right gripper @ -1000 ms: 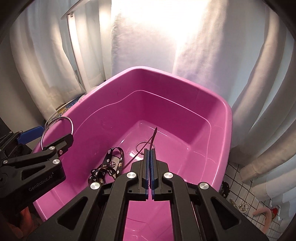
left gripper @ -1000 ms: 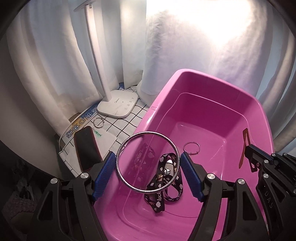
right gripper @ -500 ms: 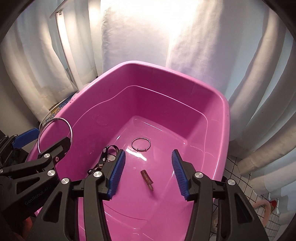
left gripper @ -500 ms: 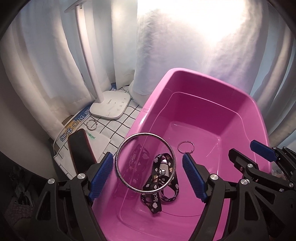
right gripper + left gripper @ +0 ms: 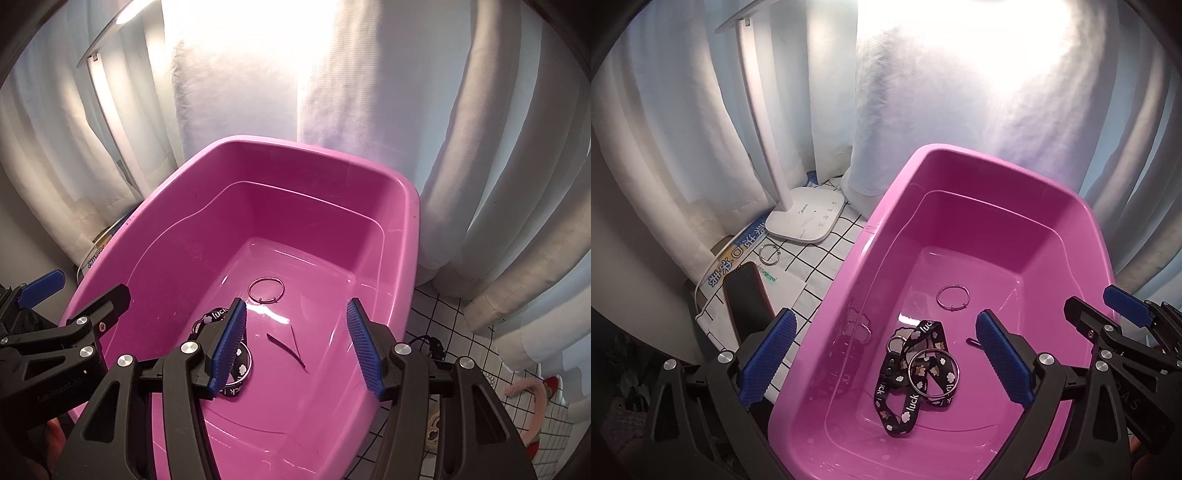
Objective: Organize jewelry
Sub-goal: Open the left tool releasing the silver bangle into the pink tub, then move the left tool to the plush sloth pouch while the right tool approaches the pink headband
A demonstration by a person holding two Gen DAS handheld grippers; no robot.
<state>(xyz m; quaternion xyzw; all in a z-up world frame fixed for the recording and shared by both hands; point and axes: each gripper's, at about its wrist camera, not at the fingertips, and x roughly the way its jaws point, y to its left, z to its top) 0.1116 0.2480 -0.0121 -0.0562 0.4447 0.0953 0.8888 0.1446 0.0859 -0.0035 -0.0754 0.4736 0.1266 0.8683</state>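
Claws, left point(image 5: 884, 363) and right point(image 5: 295, 345), both gape wide and hold nothing above pink tub point(image 5: 1082, 221) containing bangle point(image 5: 933, 374), strap point(image 5: 908, 402) and thin ring point(image 5: 953, 296).

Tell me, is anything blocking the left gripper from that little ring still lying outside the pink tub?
Nothing visible does. The ring lies in the open on the checked cloth, between the lamp base and the phone. The left gripper hangs open over the tub, to the ring's right.
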